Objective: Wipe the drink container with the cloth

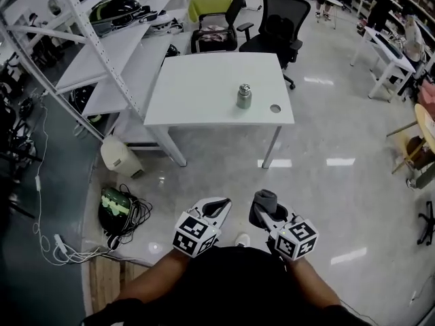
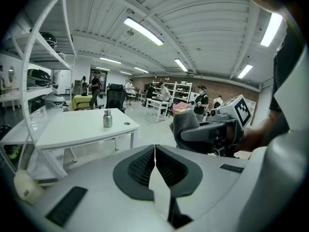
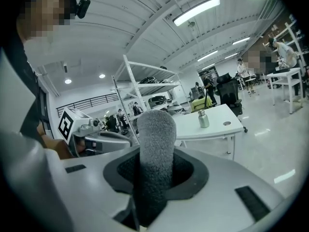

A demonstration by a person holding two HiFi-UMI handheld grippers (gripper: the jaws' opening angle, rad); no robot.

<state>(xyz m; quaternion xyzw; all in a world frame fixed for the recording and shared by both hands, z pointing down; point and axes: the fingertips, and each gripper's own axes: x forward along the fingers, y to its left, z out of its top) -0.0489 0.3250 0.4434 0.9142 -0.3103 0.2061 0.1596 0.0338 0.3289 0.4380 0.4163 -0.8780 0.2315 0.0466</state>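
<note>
A small metal drink container (image 1: 244, 96) stands upright on the white table (image 1: 197, 94), well ahead of both grippers; it also shows as the container (image 2: 107, 118) and the container (image 3: 203, 119) in the two gripper views. My right gripper (image 1: 264, 202) is shut on a folded grey cloth (image 3: 155, 149), which sticks up from its jaws, and the cloth (image 1: 265, 199) shows in the head view too. My left gripper (image 1: 216, 206) is shut with nothing in it; its jaws meet in a thin line. Both are held close to the person's body, far from the table.
A round hole (image 1: 274, 108) is cut in the table near its right edge. A black office chair (image 1: 280, 20) stands behind the table. Metal shelving (image 1: 102, 53) runs along the left. Cables and a green-topped device (image 1: 114, 206) lie on the floor at the left.
</note>
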